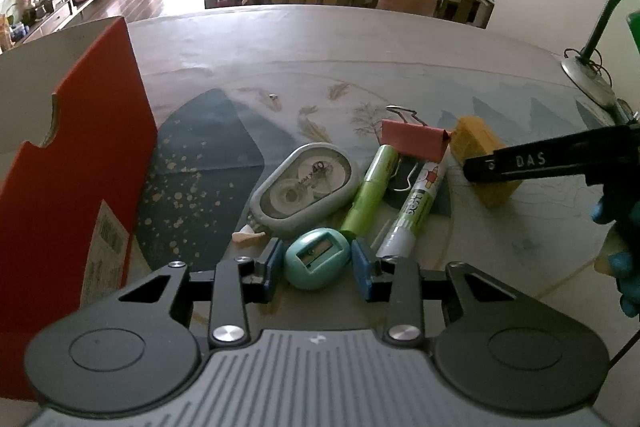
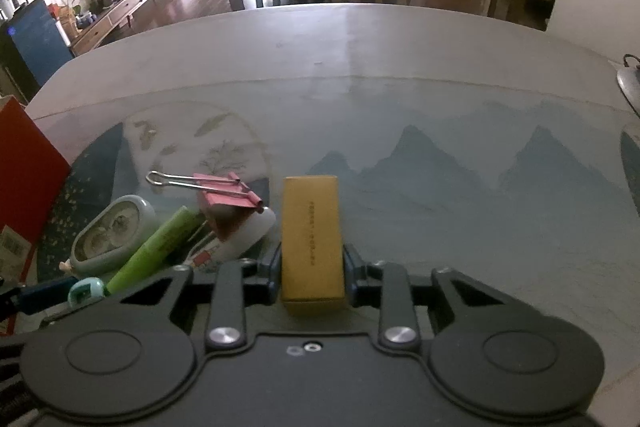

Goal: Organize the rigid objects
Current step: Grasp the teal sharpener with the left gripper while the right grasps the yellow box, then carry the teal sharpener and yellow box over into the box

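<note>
Teal sharpener (image 1: pixel 316 258) sits on the table (image 1: pixel 360 39), clamped between the blue pads of the left gripper (image 1: pixel 317 263), angled steeply down. Red box (image 1: pixel 68 163) stands left. Tape dispenser (image 1: pixel 306 185), green marker (image 1: pixel 370 189), glue stick (image 1: pixel 416 205) and pink binder clip (image 1: pixel 414 143) crowd just beyond. Right gripper (image 2: pixel 312 267) is closed on the yellow block (image 2: pixel 312 239).
</note>
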Tool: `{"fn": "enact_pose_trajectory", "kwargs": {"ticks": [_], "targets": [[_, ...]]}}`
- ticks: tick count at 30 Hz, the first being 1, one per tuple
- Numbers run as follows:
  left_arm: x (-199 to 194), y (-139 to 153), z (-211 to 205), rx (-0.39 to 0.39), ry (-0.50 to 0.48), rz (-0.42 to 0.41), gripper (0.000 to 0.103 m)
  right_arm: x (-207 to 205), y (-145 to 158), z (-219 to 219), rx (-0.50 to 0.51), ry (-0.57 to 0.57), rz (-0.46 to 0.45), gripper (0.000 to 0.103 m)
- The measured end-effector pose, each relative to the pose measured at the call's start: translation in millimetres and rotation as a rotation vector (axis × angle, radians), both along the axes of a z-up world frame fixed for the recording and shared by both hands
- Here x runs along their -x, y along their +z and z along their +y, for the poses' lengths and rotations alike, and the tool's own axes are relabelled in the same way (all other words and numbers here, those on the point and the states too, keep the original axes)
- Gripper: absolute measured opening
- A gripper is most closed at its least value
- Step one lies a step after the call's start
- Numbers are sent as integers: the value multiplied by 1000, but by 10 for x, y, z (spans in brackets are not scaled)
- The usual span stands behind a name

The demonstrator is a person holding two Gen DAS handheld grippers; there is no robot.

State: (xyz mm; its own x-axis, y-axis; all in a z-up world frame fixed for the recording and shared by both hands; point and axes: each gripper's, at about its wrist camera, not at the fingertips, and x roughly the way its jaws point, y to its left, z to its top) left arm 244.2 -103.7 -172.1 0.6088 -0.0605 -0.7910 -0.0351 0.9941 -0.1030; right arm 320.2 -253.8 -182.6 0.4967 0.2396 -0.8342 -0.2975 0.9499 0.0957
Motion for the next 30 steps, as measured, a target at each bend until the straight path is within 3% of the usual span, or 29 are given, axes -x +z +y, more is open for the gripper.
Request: {"fn": "enact_pose_trajectory", "kwargs": {"ticks": [10, 22, 30], "targets": [[99, 163, 15, 19, 11, -10, 36, 286, 190, -122, -21, 7, -1, 29], [331, 573, 100, 60, 46, -27, 36, 759, 718, -106, -60, 71, -41, 29], [549, 929, 209, 86, 41, -83, 36, 1115, 1089, 54, -77, 131, -89, 29]]}}
